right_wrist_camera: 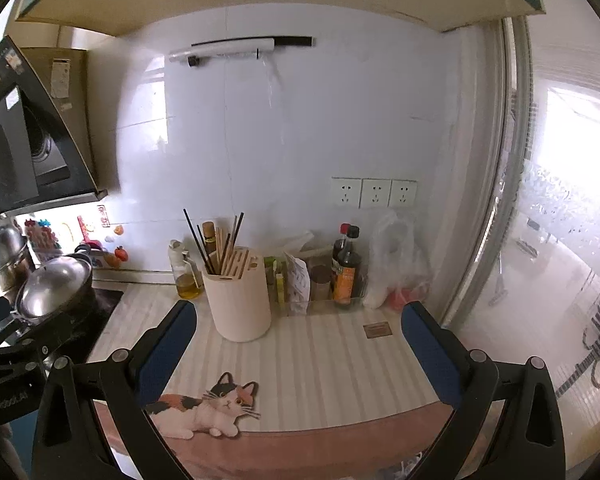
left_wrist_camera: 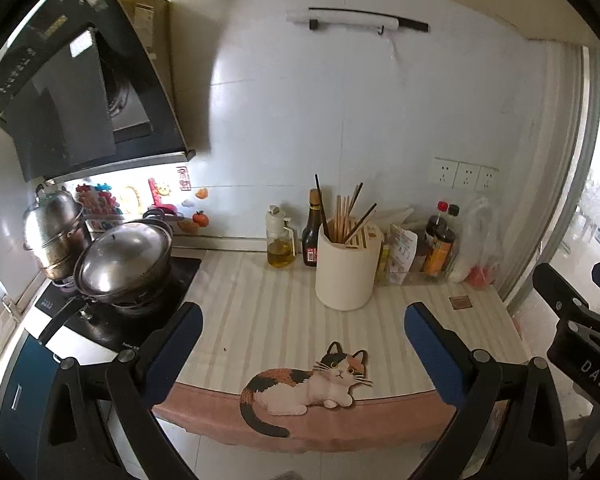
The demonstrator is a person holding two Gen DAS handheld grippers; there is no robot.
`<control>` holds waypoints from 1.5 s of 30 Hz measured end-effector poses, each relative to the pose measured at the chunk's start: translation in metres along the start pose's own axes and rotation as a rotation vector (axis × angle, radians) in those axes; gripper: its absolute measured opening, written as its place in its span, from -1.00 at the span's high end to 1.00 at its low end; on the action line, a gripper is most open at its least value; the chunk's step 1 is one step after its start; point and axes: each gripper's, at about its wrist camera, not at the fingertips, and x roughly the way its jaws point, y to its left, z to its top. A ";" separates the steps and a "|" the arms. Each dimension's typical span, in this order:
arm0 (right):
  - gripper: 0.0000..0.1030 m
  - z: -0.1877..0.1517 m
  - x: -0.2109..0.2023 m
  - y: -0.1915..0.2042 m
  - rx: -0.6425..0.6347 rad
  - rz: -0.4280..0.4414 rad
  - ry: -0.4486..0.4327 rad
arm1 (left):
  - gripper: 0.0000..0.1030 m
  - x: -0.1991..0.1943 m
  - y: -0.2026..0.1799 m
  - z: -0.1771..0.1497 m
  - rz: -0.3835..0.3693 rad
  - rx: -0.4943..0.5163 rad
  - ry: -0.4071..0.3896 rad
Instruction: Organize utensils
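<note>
- Left wrist view: your left gripper hangs with jaws wide and empty over the striped tabletop. The chopsticks stand loosely in a smooth cream holder near the wall.
- Right wrist view: your right gripper is likewise spread, holding nothing. The chopsticks look thin, stiff, light and slippery; pinch them mid-shaft.

Right hand-held gripper hangs wide open over the striped cat mat on the table, nothing in it. Cream holder with chopsticks stands ahead, bottles to its right.
</note>
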 end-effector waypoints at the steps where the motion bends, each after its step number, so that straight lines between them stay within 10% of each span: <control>1: -1.00 0.001 -0.003 0.000 -0.006 0.002 -0.002 | -1.00 -0.003 0.000 0.000 0.002 -0.006 -0.006; 45: -1.00 0.029 0.012 0.005 -0.044 0.065 0.043 | -1.00 -0.010 -0.002 0.016 0.038 -0.015 0.000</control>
